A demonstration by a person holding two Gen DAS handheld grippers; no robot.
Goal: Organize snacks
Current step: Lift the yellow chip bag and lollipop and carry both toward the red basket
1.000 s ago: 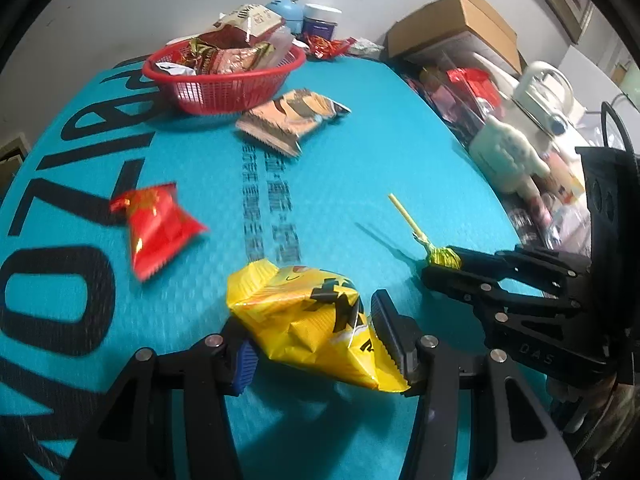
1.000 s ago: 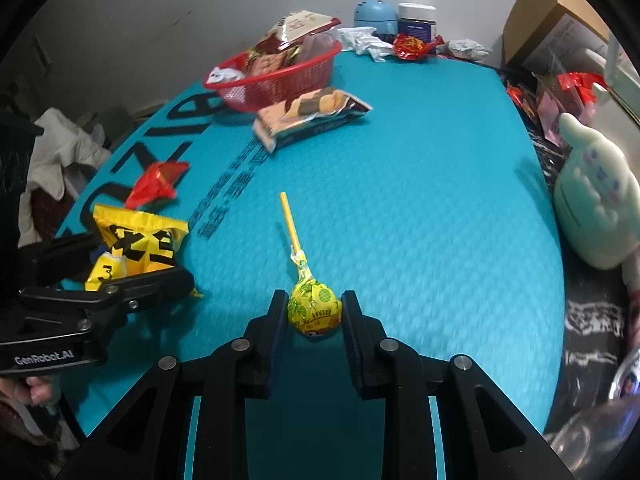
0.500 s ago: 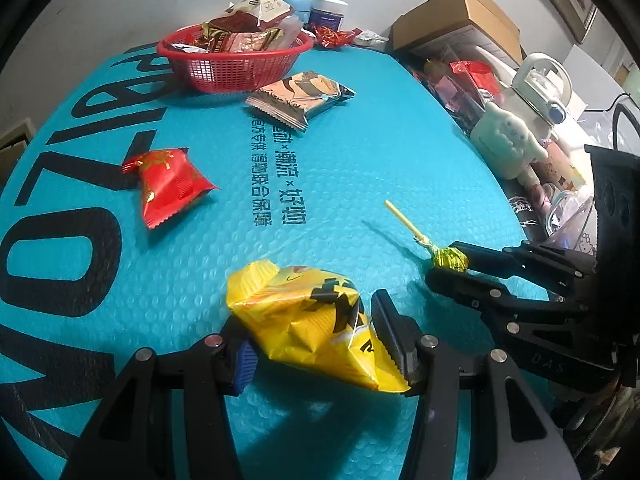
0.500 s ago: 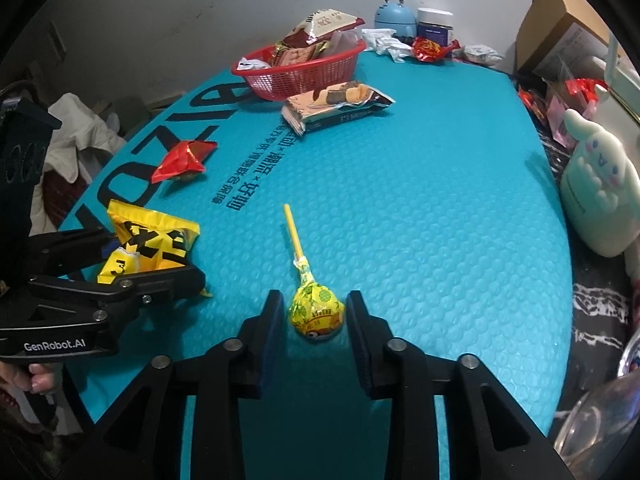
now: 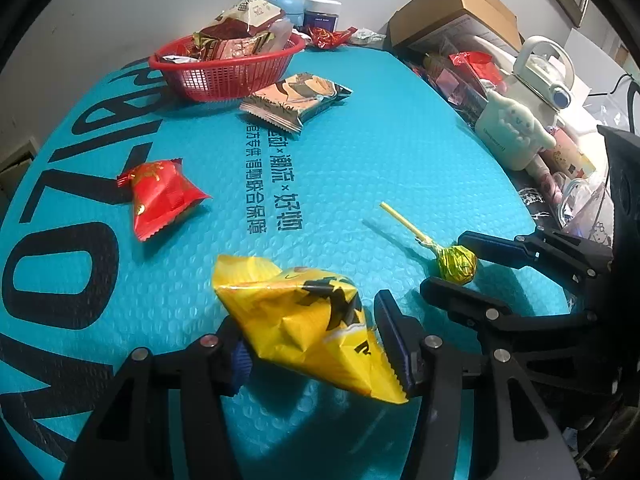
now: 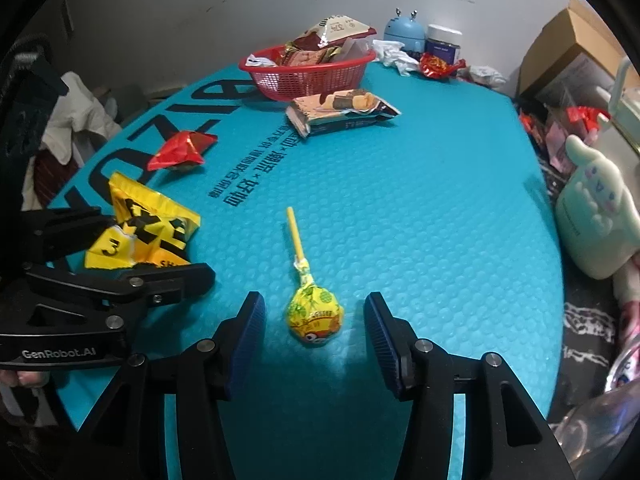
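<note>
Snacks lie scattered over the teal bubble-textured surface [image 6: 420,208], which carries big black letters and a line of small Chinese print I cannot read fully.

Right tongs [image 6: 314,320] stand apart with gaps on both sides of the lollipop [image 6: 314,314]; their jaws have just been opening, and the pads do not touch the yellow-green wrapper. The lollipop's stick points toward 12 o'clock in the right wrist view.

Left tongs [image 5: 310,338] hold the yellow packet [image 5: 304,324], black characters printed on it; both pads press its sides. From the right wrist view a "3" and the letters "SH" show on the packet, which sits at 9 o'clock from the lollipop. The left tongs' body reads "GenRobot.AI". A hand [image 6: 18,380] grips that tool at the lower left edge.

A red packet [image 5: 160,196] with gold print lies at 11 o'clock from the yellow one, well apart. A biscuit pack [image 6: 340,114] lies at 12 o'clock from the lollipop, just in front of the red basket [image 6: 308,76], which is piled with wrappers; the topmost bag reads "374". Beyond the basket stand a blue gadget [image 6: 404,34] and a dark jar [image 6: 442,42]. A white plush toy [image 6: 596,216] leans off the surface's edge at 3 o'clock.
</note>
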